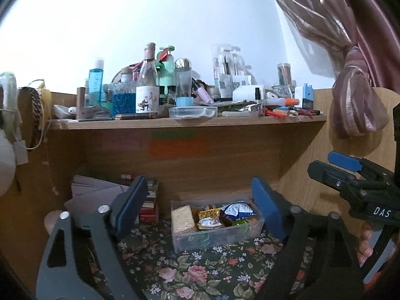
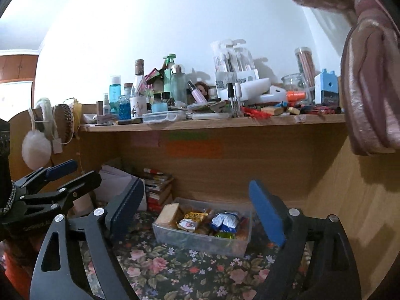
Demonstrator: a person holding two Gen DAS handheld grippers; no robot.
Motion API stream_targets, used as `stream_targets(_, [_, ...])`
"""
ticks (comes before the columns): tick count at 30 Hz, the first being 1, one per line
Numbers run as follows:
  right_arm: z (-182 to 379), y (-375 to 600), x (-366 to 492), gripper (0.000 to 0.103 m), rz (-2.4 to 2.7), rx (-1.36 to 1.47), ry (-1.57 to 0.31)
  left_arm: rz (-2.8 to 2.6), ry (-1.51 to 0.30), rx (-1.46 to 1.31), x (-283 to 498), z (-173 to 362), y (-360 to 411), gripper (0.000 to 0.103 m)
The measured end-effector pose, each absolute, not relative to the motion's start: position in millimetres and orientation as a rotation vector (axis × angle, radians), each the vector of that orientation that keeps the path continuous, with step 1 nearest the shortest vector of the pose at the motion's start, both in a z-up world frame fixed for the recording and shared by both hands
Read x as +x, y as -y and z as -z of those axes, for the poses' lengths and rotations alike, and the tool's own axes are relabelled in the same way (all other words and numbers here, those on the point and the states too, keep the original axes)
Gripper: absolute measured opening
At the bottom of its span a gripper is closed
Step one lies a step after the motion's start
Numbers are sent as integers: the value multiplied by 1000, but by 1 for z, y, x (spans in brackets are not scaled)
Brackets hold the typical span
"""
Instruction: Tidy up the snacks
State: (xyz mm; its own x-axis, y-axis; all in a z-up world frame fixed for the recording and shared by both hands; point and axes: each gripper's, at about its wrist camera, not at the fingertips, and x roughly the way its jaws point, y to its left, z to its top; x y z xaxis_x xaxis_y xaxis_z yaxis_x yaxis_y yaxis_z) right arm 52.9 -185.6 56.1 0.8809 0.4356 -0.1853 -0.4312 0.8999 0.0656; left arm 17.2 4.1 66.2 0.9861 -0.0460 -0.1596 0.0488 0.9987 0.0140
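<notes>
A clear plastic box stands on the floral cloth under the shelf. It holds a beige cracker pack, a yellow packet and a blue-and-white bag. My left gripper is open, with nothing between its blue pads, and hangs in front of and above the box. In the right wrist view the same box lies ahead, and my right gripper is open and empty too. Each gripper shows in the other's view: the right one at the right edge, the left one at the left edge.
A wooden shelf above is crowded with bottles, jars and cosmetics. Stacked books and papers sit behind and left of the box. A pink curtain hangs at right. White earmuffs hang on the left panel.
</notes>
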Motion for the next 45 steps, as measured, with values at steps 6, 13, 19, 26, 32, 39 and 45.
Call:
stream_targets(6, [-53,186,36,103,-426,22,-186,42,-154,21,3,-63,-4,99])
stream_targets(13, [-49,185,31,103,-406,2,-186,47,-160,18,-1,-59,-4,102])
stream_targets(19, [-46,185,33,103,-394,-5,-194,51,-166,23,1,-57,-2,103])
stream_targets(26, [-44,185,33,103,-379,-15,-195,56,-175,20,4,-55,-1,103])
stream_targets(32, [-42,185,35,103,-369,-10,-201,57,-183,16,8,-53,-1,103])
stream_targets(39, [-41,184,37,103,-358,-7,-207,58,-187,15,10,-52,-1,103])
stream_targets(45, [-41,185,38,103,-361,-6,-207,60,-189,16,11,-52,-1,103])
